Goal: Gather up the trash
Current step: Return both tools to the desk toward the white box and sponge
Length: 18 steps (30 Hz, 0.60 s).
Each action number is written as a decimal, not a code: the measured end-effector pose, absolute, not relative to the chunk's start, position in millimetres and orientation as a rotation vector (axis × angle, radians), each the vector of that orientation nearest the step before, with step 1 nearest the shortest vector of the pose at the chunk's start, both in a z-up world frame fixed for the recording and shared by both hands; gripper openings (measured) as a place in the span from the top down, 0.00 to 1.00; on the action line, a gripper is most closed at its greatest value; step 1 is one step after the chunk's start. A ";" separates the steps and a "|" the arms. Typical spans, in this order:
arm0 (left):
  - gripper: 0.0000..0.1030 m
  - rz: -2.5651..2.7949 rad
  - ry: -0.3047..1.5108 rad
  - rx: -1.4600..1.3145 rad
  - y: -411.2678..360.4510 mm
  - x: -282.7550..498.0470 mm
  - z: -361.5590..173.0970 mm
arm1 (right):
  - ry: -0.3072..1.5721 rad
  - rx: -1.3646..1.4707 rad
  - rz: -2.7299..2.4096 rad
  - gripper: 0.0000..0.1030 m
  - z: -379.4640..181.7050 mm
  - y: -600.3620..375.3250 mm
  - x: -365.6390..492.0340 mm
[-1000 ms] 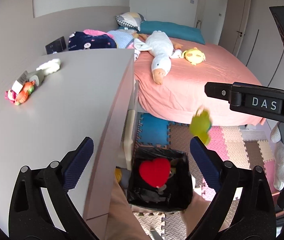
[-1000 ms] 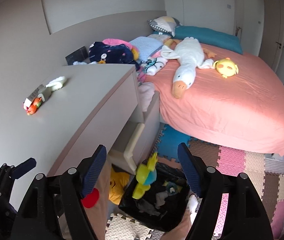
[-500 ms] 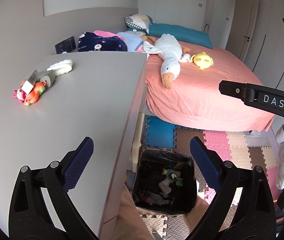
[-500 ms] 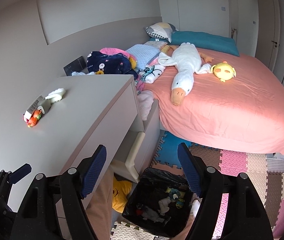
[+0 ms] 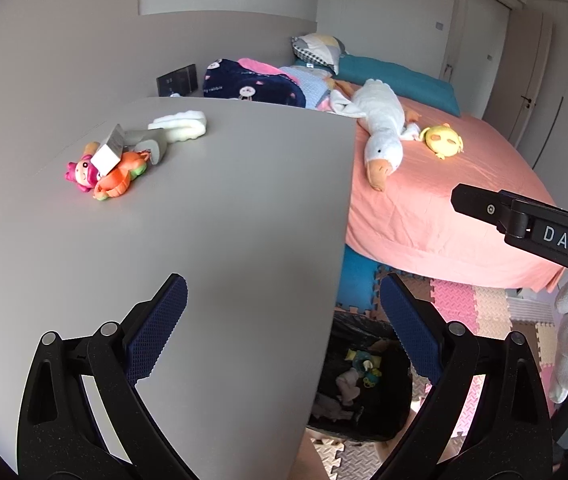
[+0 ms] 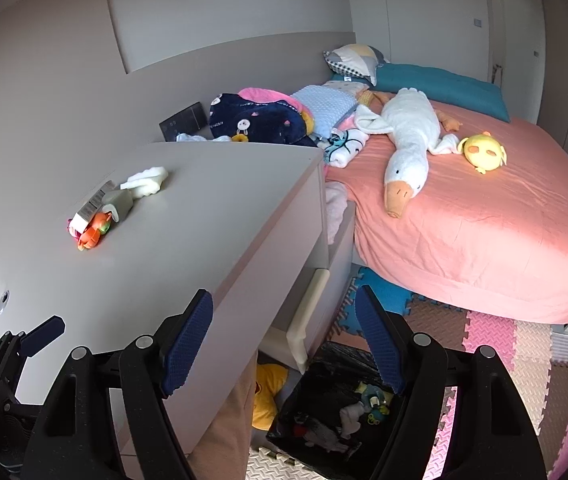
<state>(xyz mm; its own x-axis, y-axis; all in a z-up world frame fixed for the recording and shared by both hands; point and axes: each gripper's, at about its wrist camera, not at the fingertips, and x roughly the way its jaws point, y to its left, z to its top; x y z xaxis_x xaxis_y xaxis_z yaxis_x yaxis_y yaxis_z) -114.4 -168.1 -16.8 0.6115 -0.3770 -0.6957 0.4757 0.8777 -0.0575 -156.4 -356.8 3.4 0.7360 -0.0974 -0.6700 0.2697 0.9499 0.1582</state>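
My left gripper [image 5: 281, 292] is open and empty over the grey desk top [image 5: 223, 220], near its right edge. My right gripper [image 6: 284, 300] is also open and empty, above the desk's corner and the bin. A black-lined trash bin [image 5: 358, 322] [image 6: 284, 412] stands on the floor beside the desk and holds small toys and scraps. At the far left of the desk lie a pink doll [image 5: 79, 172], an orange toy [image 5: 117, 178], a white box [image 5: 109, 152] and a white foam strip [image 5: 181, 126] [image 6: 145, 180].
A bed with a pink sheet [image 6: 484, 220] fills the right side and carries a white goose plush [image 6: 404, 148] and a yellow plush [image 6: 482, 154]. A desk drawer [image 6: 308, 320] stands open above the bin. Foam mats [image 6: 524, 352] cover the floor. A person's tan trouser leg [image 6: 223, 432] is below the desk.
A red heart and a yellow-green toy that were falling have landed in the bin. Both grippers have swung left toward the desk, and the desk toys look nearer.
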 end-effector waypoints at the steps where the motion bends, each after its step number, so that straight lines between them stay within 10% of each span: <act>1: 0.09 -0.483 0.769 0.136 -164.4 -110.7 -16.6 | 0.715 0.249 -0.198 0.28 3.1 -353.3 -152.5; 18: 0.09 -0.348 0.758 0.069 -106.2 -52.8 -12.9 | 0.734 0.234 -0.133 0.28 -2.1 -312.6 -84.5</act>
